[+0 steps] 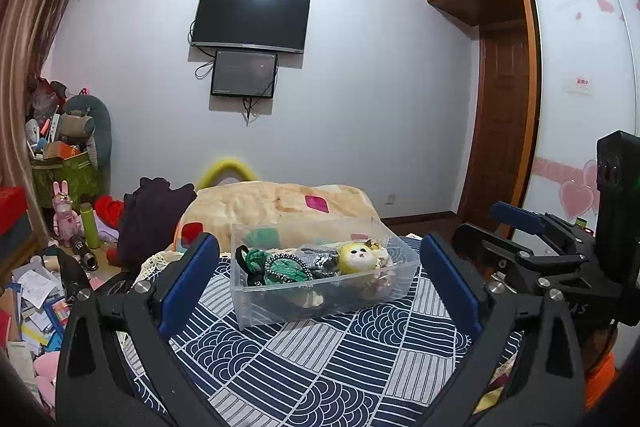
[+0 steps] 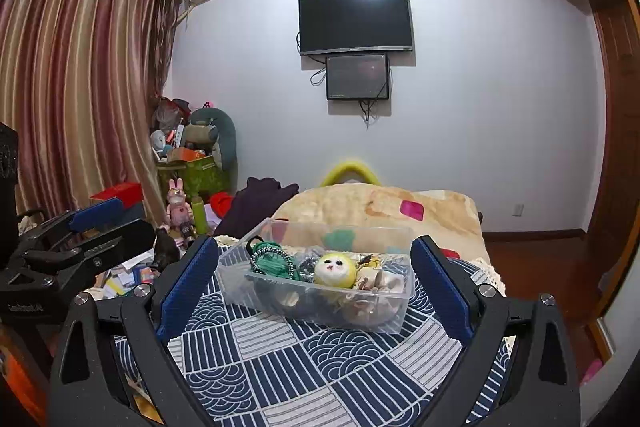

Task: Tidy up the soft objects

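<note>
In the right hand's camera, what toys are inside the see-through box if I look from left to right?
Inside the clear box: black strap loop → green braided bundle → yellow round-faced plush → pale beige soft things at the right end.

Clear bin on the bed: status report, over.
Left gripper open, empty. Right gripper open, empty. Clear bin holds soft toys, untouched. Nothing between grippers and bin.

A clear bin [image 1: 320, 303] sat upright on the bed, holding a yellow-haired doll head [image 1: 358, 258], green beaded scrunchies [image 1: 280, 267] and grey fabric [image 1: 318, 259].
</note>
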### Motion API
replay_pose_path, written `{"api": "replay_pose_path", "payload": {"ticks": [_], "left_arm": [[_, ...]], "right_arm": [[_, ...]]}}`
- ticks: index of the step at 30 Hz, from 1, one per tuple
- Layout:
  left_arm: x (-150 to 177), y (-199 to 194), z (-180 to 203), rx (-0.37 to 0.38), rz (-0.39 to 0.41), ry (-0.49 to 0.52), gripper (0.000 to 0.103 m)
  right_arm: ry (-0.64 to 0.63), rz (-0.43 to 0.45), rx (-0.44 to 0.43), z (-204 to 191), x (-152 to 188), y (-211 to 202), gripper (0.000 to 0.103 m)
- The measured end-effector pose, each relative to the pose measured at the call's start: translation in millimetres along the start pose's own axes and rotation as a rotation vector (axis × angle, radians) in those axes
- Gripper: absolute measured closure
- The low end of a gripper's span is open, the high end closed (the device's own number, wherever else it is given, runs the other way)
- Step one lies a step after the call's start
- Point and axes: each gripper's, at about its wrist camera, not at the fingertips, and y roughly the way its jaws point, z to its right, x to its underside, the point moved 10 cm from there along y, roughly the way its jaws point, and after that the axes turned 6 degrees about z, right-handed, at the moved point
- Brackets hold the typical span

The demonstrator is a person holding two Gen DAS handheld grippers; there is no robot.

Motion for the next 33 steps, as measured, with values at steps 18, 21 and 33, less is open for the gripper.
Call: {"api": "replay_pose_path", "payload": {"ticks": [18,21,33], "left_arm": [[4.3,2.8,-3.5,-0.005,-0.003,-0.016,0.0],[5.2,3.9,-2.6,-0.001,-0.007,-0.015,0.0],[6.1,2.8,-2.9,0.002,-0.005,-0.016,0.0]], "right_arm": [[0.028,0.002,0.009,5.7,0.3,-5.4,0.002],[0.034,-0.001,0.011,7.5,1.4,-5.9,0.002],[0.029,0.0,0.007,7.7,0.1,-7.1,0.002]]}}
